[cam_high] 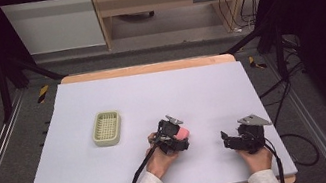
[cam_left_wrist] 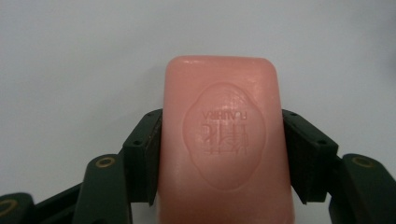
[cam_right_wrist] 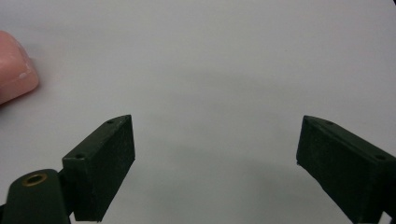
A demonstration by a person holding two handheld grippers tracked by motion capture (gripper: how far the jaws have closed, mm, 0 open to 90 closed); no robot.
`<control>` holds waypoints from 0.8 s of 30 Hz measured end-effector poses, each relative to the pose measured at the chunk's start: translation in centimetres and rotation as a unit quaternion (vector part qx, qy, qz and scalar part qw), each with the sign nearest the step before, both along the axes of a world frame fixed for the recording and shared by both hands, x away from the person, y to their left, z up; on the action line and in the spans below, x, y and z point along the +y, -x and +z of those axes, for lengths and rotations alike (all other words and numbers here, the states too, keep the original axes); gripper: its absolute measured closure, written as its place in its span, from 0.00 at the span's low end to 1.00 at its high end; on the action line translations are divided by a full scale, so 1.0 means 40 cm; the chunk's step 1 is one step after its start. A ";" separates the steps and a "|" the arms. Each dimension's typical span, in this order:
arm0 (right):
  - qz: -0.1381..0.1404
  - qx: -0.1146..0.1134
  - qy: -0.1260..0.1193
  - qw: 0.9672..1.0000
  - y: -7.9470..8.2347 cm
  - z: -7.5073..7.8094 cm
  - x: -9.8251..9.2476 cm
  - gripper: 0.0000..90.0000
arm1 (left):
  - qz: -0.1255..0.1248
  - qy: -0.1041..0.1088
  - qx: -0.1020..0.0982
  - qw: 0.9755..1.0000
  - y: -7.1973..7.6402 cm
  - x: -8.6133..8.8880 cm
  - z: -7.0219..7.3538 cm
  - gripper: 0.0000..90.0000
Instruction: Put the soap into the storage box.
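A pink bar of soap (cam_left_wrist: 224, 140) with an embossed stamp lies lengthwise between the jaws of my left gripper (cam_left_wrist: 222, 156), and both black pads press on its long sides. From above, the soap (cam_high: 182, 132) sticks out of the left gripper (cam_high: 175, 135) near the table's middle front. A corner of the soap (cam_right_wrist: 14, 70) shows at the left edge of the right gripper view. My right gripper (cam_right_wrist: 215, 163) stands open over bare white table with nothing between its pads. In the high view the right gripper (cam_high: 228, 140) rests to the right of the left one, pointing left.
A pale green slotted soap dish (cam_high: 106, 128) lies on the white table (cam_high: 152, 98), left of the left gripper and a little farther back. Cables trail from both grippers toward the front edge. Black frame legs and floor cables flank the table.
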State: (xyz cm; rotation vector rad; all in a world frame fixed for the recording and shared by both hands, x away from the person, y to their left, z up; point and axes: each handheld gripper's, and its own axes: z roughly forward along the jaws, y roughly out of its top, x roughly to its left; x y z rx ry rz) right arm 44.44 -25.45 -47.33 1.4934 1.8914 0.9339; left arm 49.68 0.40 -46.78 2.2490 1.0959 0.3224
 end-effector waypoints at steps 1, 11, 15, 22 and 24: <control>0.000 0.000 0.000 1.000 0.000 0.000 0.000 0.13 | -0.002 -0.001 0.001 1.000 0.000 0.002 0.002 0.41; -0.003 -0.002 -0.001 1.000 0.002 0.002 0.000 0.13 | -0.010 0.003 -0.013 1.000 0.012 0.033 0.039 0.41; -0.004 -0.002 0.000 1.000 0.002 0.002 0.000 0.13 | -0.008 0.007 -0.018 1.000 0.016 0.059 0.056 0.41; -0.004 -0.002 0.000 1.000 0.002 0.002 0.000 0.13 | -0.001 0.010 -0.029 1.000 0.020 0.109 0.088 0.41; -0.005 -0.002 0.000 1.000 0.003 0.002 0.000 0.13 | 0.000 0.010 -0.029 1.000 0.021 0.121 0.095 0.41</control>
